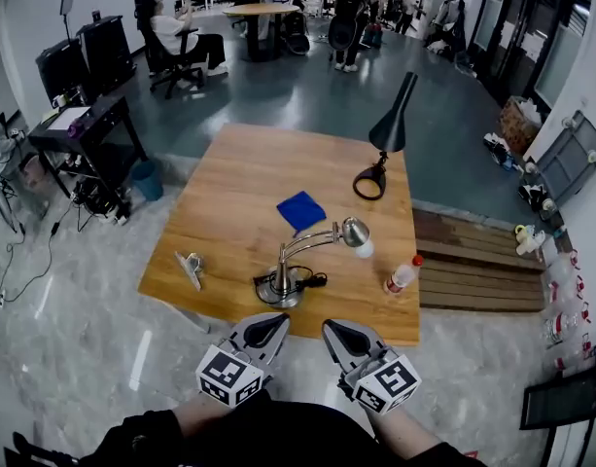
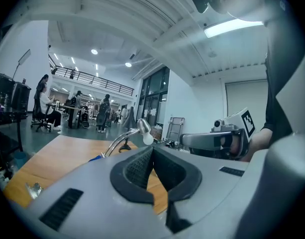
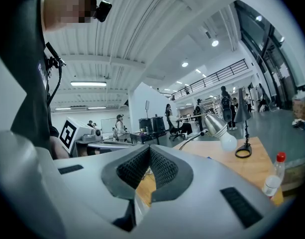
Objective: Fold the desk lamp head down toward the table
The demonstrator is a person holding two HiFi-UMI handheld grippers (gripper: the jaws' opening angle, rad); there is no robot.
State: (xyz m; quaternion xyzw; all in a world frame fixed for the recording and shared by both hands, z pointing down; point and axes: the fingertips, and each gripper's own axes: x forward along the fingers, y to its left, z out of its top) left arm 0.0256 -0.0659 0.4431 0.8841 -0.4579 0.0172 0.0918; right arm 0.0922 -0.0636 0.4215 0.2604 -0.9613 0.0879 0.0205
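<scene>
A silver gooseneck desk lamp (image 1: 283, 285) stands near the front edge of the wooden table (image 1: 229, 178). Its neck arches right to a head (image 1: 354, 231) with a white bulb (image 1: 364, 249) that tilts downward. My left gripper (image 1: 272, 319) and right gripper (image 1: 339, 326) hover side by side just short of the table's front edge, both shut and empty, apart from the lamp. The left gripper view shows its jaws (image 2: 152, 151) closed, with the lamp head (image 2: 144, 127) beyond. In the right gripper view the shut jaws (image 3: 150, 151) point toward the lamp head (image 3: 215, 126).
A black desk lamp (image 1: 390, 125) with a ring base (image 1: 369, 184) stands at the table's far right. A blue cloth (image 1: 300, 210) lies mid-table, a red-capped bottle (image 1: 403, 275) lies right of the silver lamp, and a small metal object (image 1: 191, 266) sits front left. Wooden pallets (image 1: 473, 266) adjoin the right side.
</scene>
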